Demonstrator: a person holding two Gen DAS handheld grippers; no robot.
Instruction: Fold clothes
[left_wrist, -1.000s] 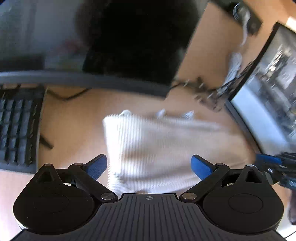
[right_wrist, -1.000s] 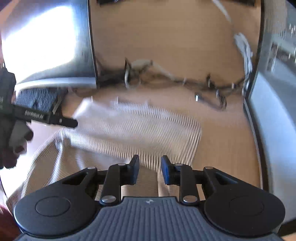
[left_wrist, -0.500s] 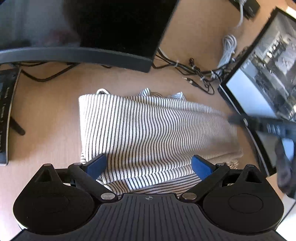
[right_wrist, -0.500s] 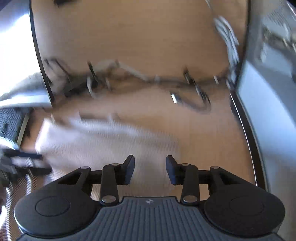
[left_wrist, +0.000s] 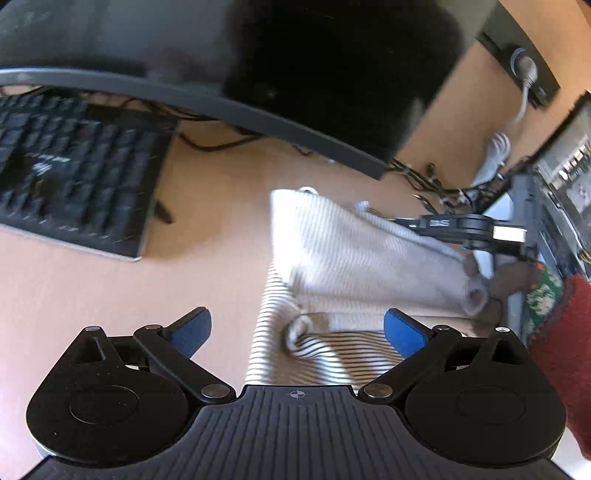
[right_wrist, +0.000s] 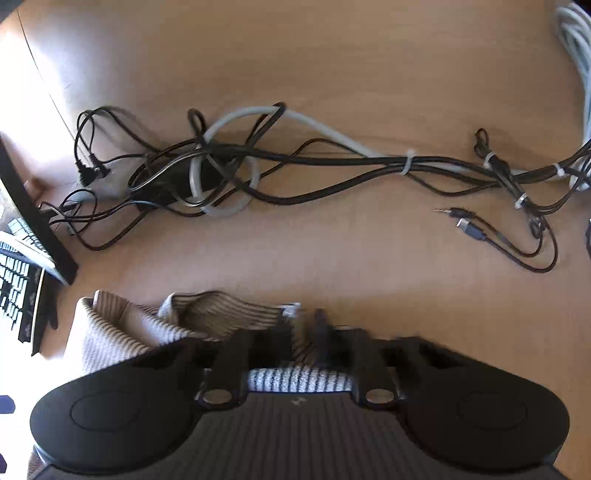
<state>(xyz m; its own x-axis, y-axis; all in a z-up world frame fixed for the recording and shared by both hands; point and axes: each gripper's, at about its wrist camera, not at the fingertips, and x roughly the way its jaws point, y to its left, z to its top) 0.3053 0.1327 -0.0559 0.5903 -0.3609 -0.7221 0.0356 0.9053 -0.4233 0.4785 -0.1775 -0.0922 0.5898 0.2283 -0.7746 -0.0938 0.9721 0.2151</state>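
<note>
A white striped garment (left_wrist: 354, 258) lies partly folded on the wooden desk; its far edge also shows in the right wrist view (right_wrist: 155, 328). My left gripper (left_wrist: 297, 328) is open and empty, its blue pads over the garment's near left edge. My right gripper (right_wrist: 303, 332) is blurred and closed on the garment's far edge, with striped cloth between its fingers. It shows in the left wrist view (left_wrist: 458, 225) at the garment's right side, held by a hand in a red sleeve.
A black keyboard (left_wrist: 74, 184) lies at the left. A curved monitor (left_wrist: 221, 55) stands behind the garment and a second screen (left_wrist: 569, 177) at the right. A tangle of cables (right_wrist: 229, 170) lies on the desk beyond the garment.
My right gripper has closed on the garment's far edge, which is now bunched. My left gripper has moved back and left, still open.
</note>
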